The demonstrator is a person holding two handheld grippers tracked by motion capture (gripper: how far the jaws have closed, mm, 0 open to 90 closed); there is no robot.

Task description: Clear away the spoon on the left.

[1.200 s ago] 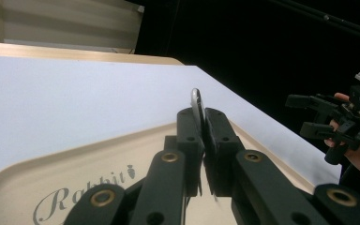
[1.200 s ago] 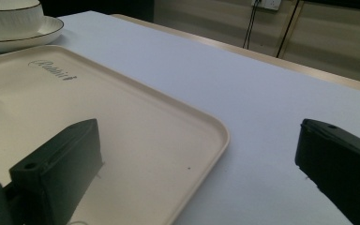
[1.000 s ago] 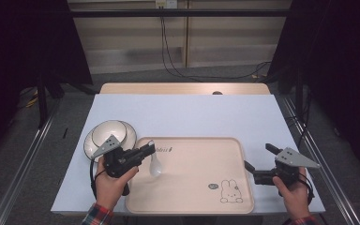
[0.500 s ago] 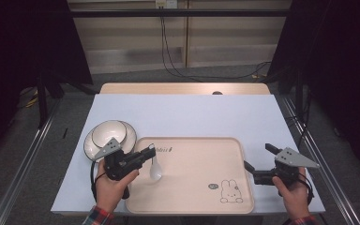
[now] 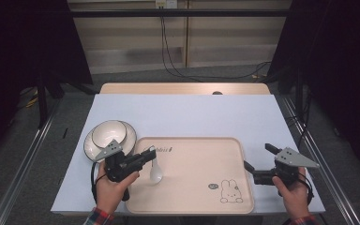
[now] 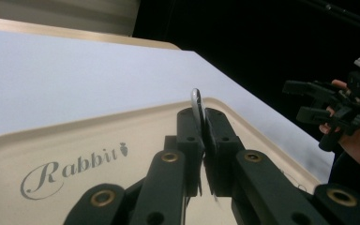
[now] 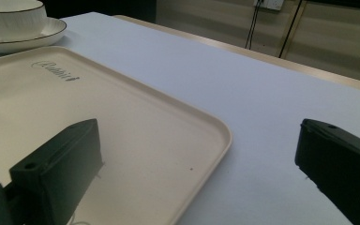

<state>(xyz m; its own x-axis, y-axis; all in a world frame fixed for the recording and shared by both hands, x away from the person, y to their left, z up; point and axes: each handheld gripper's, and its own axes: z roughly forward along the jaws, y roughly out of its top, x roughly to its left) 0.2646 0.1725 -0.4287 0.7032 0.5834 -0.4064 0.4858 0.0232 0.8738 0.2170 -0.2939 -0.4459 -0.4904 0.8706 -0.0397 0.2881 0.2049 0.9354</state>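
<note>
A beige tray (image 5: 197, 164) with a rabbit drawing and the word "Rabbit" lies at the table's near middle. My left gripper (image 5: 149, 152) hovers over the tray's left part, shut on the handle of a metal spoon (image 5: 155, 174) whose bowl hangs down onto the tray. In the left gripper view the handle end of the spoon (image 6: 197, 101) sticks up between the closed jaws of the left gripper (image 6: 205, 126). My right gripper (image 5: 258, 157) is open at the tray's right edge, holding nothing. In the right gripper view, the right gripper (image 7: 201, 154) has its jaws standing wide apart over the tray's (image 7: 122, 117) corner.
A white bowl (image 5: 110, 132) sits on a white plate (image 5: 93, 146) just left of the tray, behind my left hand; the bowl (image 7: 11, 16) also appears far off in the right gripper view. A pale blue mat (image 5: 187, 115) covers the table.
The left gripper with the spoon has eased very slightly toward the near edge. The right gripper has stayed in place.
</note>
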